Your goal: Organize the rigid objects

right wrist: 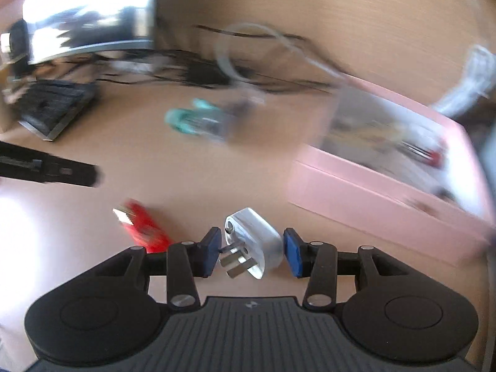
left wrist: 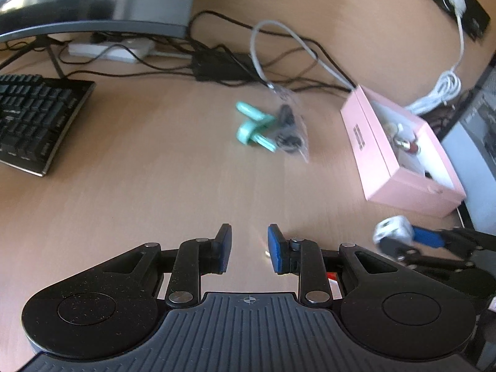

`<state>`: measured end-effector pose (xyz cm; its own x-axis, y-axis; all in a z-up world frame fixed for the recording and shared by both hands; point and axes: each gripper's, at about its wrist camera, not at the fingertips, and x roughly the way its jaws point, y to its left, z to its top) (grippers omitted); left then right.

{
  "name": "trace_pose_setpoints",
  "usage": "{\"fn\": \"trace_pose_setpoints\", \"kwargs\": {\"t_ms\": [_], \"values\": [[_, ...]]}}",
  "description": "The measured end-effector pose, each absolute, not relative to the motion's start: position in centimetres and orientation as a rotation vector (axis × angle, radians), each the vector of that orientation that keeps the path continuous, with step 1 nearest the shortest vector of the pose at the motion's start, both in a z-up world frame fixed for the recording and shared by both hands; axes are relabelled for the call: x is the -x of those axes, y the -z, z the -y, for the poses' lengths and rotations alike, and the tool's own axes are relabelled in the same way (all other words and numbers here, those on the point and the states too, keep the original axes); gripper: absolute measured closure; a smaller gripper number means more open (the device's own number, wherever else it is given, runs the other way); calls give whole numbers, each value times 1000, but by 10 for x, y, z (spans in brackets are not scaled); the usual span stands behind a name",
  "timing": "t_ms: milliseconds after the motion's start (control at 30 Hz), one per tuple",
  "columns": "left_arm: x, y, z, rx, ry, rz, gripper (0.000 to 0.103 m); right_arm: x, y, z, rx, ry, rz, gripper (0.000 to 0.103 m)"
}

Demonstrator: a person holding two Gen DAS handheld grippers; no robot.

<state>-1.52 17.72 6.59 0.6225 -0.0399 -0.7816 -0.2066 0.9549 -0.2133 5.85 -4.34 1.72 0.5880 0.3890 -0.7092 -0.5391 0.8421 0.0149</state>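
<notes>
Between the two blue pads of the right hand-held gripper lies the white plug adapter, on the tabletop near its right edge. The right pad seems to touch its rounded body, while the left pad stands at the metal prongs with a thin gap, so I cannot tell if the grip is already firm. Its long axis runs slanted, prongs toward the camera and the left pad. The pink box lies ahead and to the right, just beside; I judge the coming move goes that way (the right hand is clearly the nearer one). A red USB stick lies just left of this gripper.

The left hand-held gripper is partly open and holds nothing. Dark writing on the box side is too blurred to read.
</notes>
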Motion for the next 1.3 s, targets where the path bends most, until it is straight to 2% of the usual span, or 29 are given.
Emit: {"fn": "trace_pose_setpoints", "kwargs": {"t_ms": [133, 300, 367, 433, 633, 1300], "values": [[12, -60, -161, 316, -72, -946, 75, -53, -14, 83, 175, -435, -788, 44], [7, -55, -143, 324, -60, -982, 75, -36, -3, 116, 129, -373, -816, 42], [4, -52, -137, 319, -54, -997, 75, -28, 3, 122, 114, -365, -825, 39], [0, -49, -133, 321, -56, -1009, 75, -20, 8, 129, 85, -354, -813, 31], [-18, -43, -118, 298, -50, -1008, 71, -7, 13, 132, 81, -351, -785, 22], [-56, -36, -74, 92, -55, -993, 71, 3, 23, 138, 80, -391, -730, 2]]}}
